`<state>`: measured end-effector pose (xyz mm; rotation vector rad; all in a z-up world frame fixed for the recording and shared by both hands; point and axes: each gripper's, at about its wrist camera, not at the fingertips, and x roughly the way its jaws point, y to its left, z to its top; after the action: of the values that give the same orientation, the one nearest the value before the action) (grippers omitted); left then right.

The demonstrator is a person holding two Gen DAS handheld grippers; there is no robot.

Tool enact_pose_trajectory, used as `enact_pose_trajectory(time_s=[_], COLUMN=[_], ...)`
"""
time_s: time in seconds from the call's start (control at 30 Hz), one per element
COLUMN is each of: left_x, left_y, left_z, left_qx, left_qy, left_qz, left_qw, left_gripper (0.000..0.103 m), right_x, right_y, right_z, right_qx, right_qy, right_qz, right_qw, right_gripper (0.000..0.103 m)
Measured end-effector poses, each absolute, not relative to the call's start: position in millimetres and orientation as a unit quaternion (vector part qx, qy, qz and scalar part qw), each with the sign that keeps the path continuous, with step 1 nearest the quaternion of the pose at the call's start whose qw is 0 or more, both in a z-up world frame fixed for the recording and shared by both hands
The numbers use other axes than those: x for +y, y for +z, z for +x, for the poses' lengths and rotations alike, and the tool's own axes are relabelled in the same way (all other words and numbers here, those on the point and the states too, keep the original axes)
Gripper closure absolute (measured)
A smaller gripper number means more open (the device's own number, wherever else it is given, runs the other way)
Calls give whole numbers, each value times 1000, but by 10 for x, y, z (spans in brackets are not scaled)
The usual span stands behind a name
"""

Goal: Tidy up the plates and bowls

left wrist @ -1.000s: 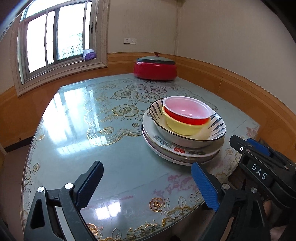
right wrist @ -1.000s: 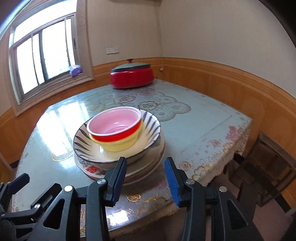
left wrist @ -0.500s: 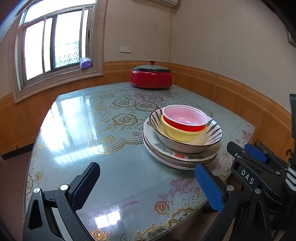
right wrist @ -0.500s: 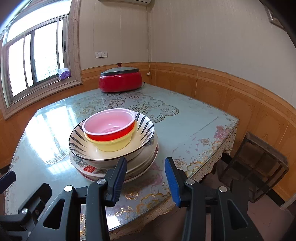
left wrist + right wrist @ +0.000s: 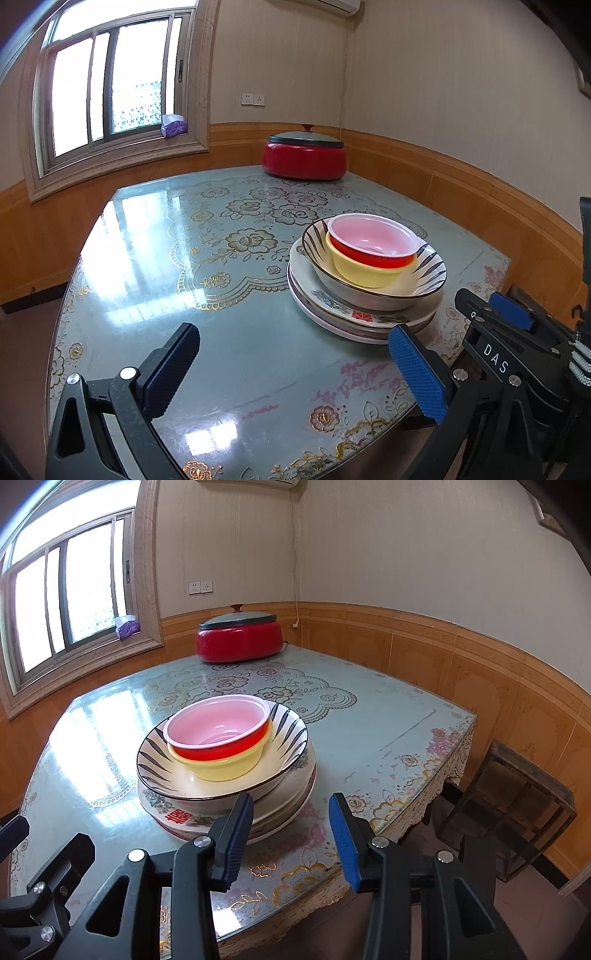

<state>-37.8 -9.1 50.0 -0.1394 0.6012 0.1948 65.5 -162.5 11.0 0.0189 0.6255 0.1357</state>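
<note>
A round red electric pot (image 5: 303, 158) with a dark lid sits far beyond the fingers — a purple tissue box (image 5: 173, 125) rests on the windowsill.

stacked bowls (image 5: 373, 254), plates (image 5: 343, 314), floral table (image 5: 221, 295)

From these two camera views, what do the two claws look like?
The left claw and the right claw both have black angular frames with silver bolts and blue ribbed pads. White letters "DAS" mark the right claw's side, as the left view shows.
</note>
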Motion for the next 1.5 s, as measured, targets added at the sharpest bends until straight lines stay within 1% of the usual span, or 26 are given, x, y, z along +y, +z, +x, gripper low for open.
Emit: enact_pose_trajectory(time_s=[1.33, 1.43, 1.5], left_x=[-41, -54, -49], left_y=[505, 513, 528], left_z=[-356, -365, -373], left_qx=[288, 284, 280], left_qy=[102, 101, 105], left_qz=[-66, -60, -60], left_qw=[950, 952, 952], left_gripper=[0, 5, 5], right_x=[-1523, -1514, -1515], right_y=[110, 108, 107], right_z=[730, 736, 742], right_qx=[310, 310, 309], right_qy=[84, 83, 84], right_qz=[7, 6, 5], right_qw=[947, 947, 947], right_gripper=[60, 60, 60])
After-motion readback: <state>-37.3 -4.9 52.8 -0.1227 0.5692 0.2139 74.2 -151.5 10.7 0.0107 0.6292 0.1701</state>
